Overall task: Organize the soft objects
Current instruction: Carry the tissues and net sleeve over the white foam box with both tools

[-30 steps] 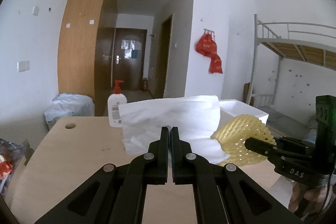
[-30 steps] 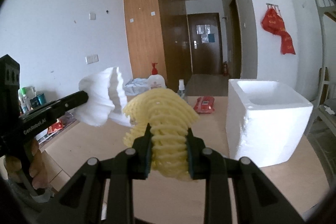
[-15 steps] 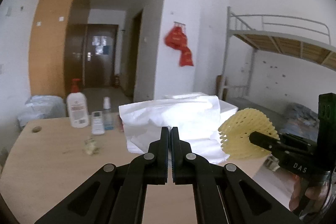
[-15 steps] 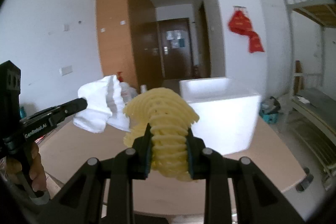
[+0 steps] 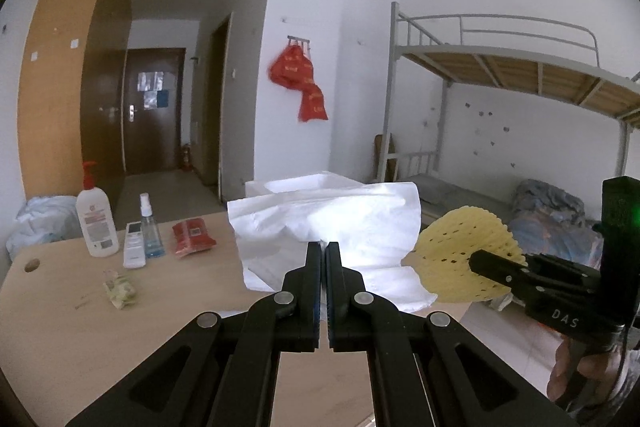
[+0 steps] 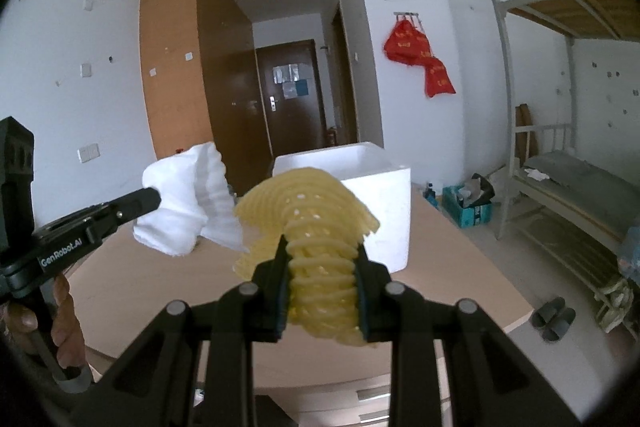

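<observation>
My left gripper [image 5: 324, 247] is shut on a white foam sheet [image 5: 340, 227], held up above the wooden table [image 5: 60, 327]. In the right wrist view the same white foam sheet [image 6: 184, 207] hangs from the left gripper [image 6: 156, 197] at the left. My right gripper [image 6: 322, 247] is shut on a yellow foam net [image 6: 316, 211], which fans out above its fingers. The left wrist view shows that yellow foam net [image 5: 460, 259] at the right, pinched by the right gripper [image 5: 478, 261]. A white foam box [image 6: 380, 187] stands on the table just behind both pieces.
A lotion pump bottle [image 5: 96, 215], a remote [image 5: 134, 245], a small spray bottle [image 5: 150, 227], a red packet [image 5: 192, 237] and a crumpled wrapper [image 5: 120, 289] lie on the table's left part. A bunk bed [image 6: 560, 167] and slippers [image 6: 554, 317] are to the right.
Both grippers swung to the right together with their foam pieces. The bunk bed came into view, and the white box moved from the right to behind the yellow net.
</observation>
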`<action>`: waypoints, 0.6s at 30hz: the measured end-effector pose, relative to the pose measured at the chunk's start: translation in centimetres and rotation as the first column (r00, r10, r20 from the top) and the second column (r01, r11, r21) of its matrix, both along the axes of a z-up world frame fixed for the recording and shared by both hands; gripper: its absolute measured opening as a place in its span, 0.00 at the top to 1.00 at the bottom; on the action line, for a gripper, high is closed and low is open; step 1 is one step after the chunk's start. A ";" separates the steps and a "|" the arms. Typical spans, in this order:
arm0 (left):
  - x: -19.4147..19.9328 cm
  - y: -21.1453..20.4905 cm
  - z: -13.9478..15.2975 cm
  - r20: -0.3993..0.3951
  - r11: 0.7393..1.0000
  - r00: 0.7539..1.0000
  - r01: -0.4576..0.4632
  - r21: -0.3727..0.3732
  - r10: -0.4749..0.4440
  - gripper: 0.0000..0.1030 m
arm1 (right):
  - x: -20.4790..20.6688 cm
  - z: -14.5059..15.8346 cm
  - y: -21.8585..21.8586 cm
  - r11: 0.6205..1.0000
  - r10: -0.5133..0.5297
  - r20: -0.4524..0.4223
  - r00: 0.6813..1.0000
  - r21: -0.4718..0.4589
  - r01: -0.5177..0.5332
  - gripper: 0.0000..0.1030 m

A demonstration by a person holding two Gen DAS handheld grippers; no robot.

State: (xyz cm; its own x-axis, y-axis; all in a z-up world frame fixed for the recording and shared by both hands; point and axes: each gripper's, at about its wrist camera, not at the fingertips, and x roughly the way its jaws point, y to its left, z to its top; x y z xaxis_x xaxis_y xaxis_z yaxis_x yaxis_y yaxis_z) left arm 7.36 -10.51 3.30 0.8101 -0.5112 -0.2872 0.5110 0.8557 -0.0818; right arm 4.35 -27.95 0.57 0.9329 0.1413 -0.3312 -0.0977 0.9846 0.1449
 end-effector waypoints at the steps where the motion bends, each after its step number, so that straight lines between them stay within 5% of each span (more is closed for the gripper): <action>1: 0.1 -0.1 0.0 0.000 1.000 1.000 -0.002 0.002 0.002 0.98 | 0.1 -0.1 0.0 1.000 0.000 -0.001 1.000 0.002 0.000 0.70; 18: 4.8 -1.7 3.1 -0.001 1.000 1.000 -0.009 -0.002 0.009 0.98 | 4.4 2.6 -1.1 1.000 0.006 0.025 1.000 -0.003 -0.006 0.70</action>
